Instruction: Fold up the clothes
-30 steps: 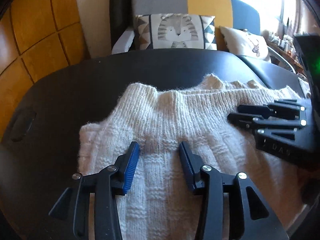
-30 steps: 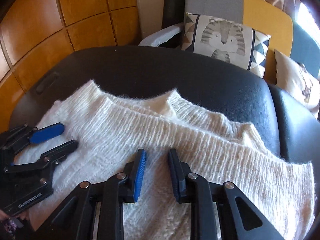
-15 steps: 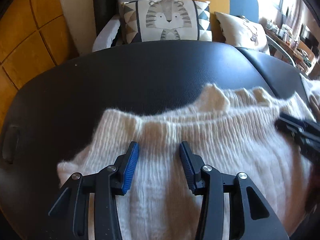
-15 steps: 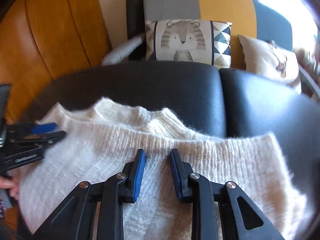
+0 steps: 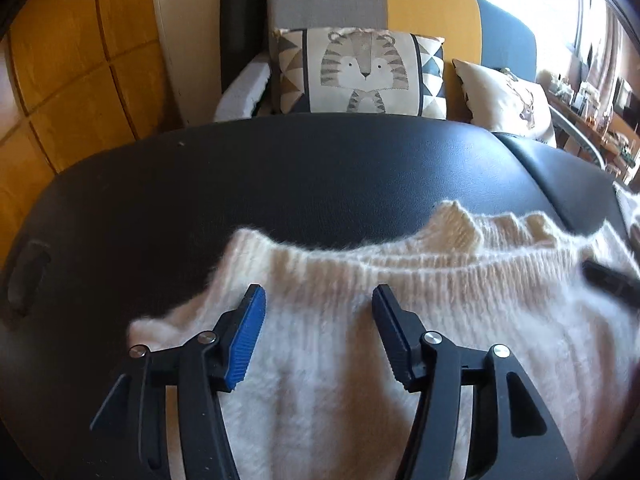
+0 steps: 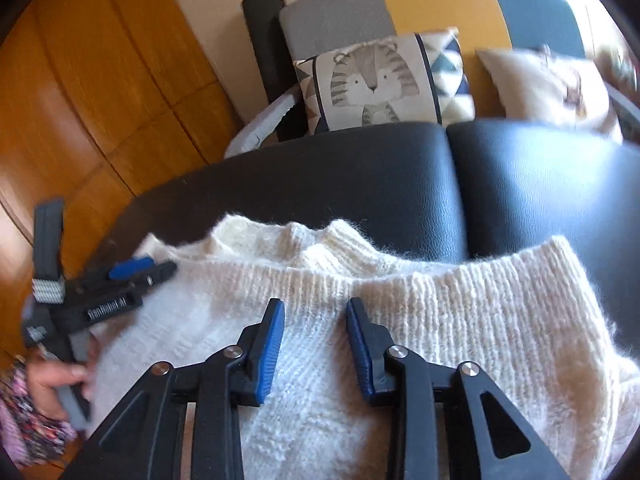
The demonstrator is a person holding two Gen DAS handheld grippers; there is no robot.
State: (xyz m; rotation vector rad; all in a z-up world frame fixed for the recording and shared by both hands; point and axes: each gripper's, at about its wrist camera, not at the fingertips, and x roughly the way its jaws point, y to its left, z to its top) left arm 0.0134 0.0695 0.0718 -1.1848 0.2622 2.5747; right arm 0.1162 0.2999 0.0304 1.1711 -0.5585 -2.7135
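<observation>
A fluffy white knit sweater (image 5: 400, 320) lies folded on a black leather surface (image 5: 280, 184), its ribbed edge towards the far side. My left gripper (image 5: 318, 300) hovers over the left end of that edge. Its jaws are opening, and nothing is pinched between the blue pads. My right gripper (image 6: 315, 308) stands over the ribbed edge (image 6: 400, 280) further right, its jaws also opening and free of the knit. In the right wrist view the left gripper (image 6: 162, 265) shows at the left with a hand (image 6: 56, 376) on its grip. A blurred black finger (image 5: 608, 280) of the right gripper enters the left wrist view.
Beyond the black surface stands a sofa with a tiger cushion (image 5: 360, 72) and a cream deer cushion (image 5: 504, 100). Wooden panelling (image 5: 80, 80) fills the left. A seam (image 6: 452, 184) splits the leather into two pads. A cluttered shelf (image 5: 592, 112) sits at the far right.
Both grippers have slid apart along the sweater's ribbed edge, and both pairs of jaws stand wider. The right gripper's view has rolled, and it now shows only at the left view's edge.
</observation>
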